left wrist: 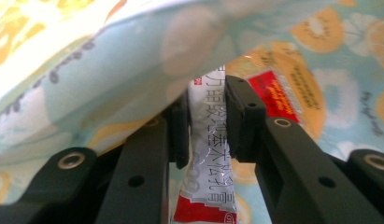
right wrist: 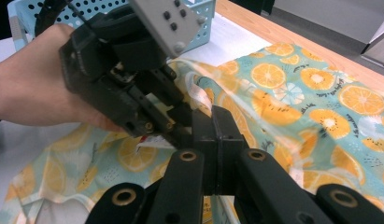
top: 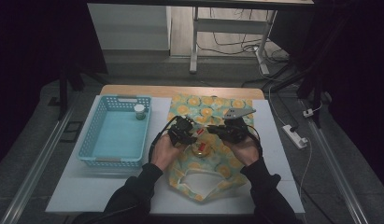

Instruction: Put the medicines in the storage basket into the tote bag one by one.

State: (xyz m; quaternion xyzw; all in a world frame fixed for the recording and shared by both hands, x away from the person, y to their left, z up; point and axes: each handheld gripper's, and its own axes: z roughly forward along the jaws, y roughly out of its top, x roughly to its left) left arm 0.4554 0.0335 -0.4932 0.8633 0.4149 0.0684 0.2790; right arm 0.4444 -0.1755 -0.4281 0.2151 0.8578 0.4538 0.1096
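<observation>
The left gripper (left wrist: 206,123) clamped a sachet (left wrist: 209,154) under the bag's (right wrist: 292,93) lifted edge, which the right gripper (right wrist: 213,140), jaws closed on it, held up for access.

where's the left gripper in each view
High view: left gripper at centre, left of the right gripper.
Left gripper view: bottom centre, pinching a white sachet.
Right gripper view: upper left, in the hand.
Shared landmark: the orange-print bag.
</observation>
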